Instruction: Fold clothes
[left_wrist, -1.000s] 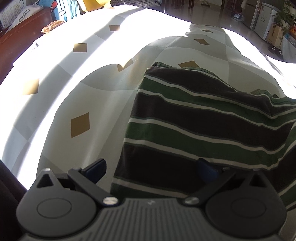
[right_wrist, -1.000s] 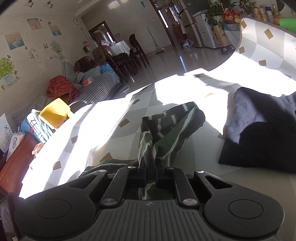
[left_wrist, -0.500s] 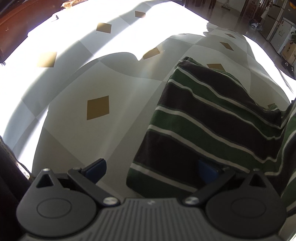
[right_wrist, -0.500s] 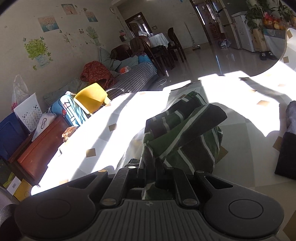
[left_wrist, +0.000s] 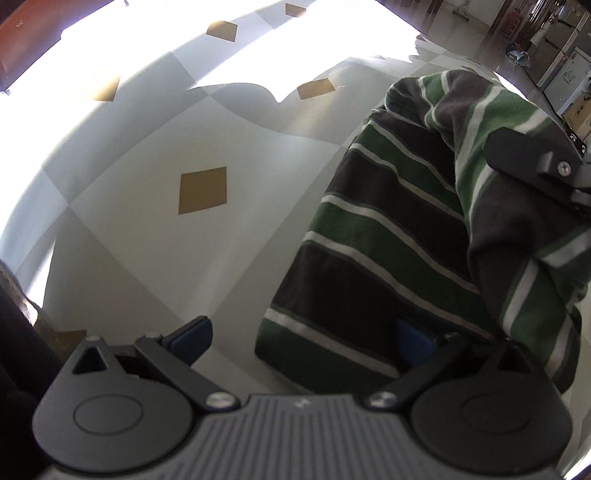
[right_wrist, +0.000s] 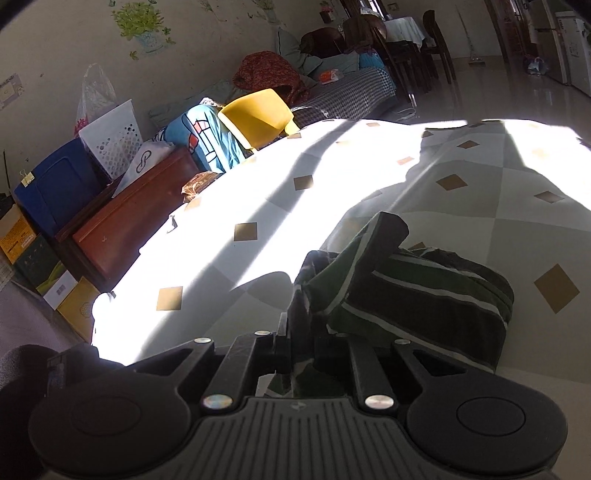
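Right wrist view: striped fold carried across to the left

Right wrist view now puts the right gripper low at frame centre, jaws pinched together on an edge of the striped garment, with the carried layer heaped over the rest at lower right. A second ago hung long and loose ahead of the jaws; now bunched and doubled. Shows too in the left wrist view, upper right, where the right gripper's black linkage rides over the cloth. Left gripper at lower centre, jaws wide apart, right blue pad against the garment's near hem, left pad over bare cloth-covered table. Judged: a fold in mid-swing, top layer not yet laid flat.

Underneath, a pale tablecloth with tan diamonds, half in hard sunlight. Beyond, upper left of the right view: a yellow chair, a wooden chest, a blue bin, a sofa with heaped fabric.
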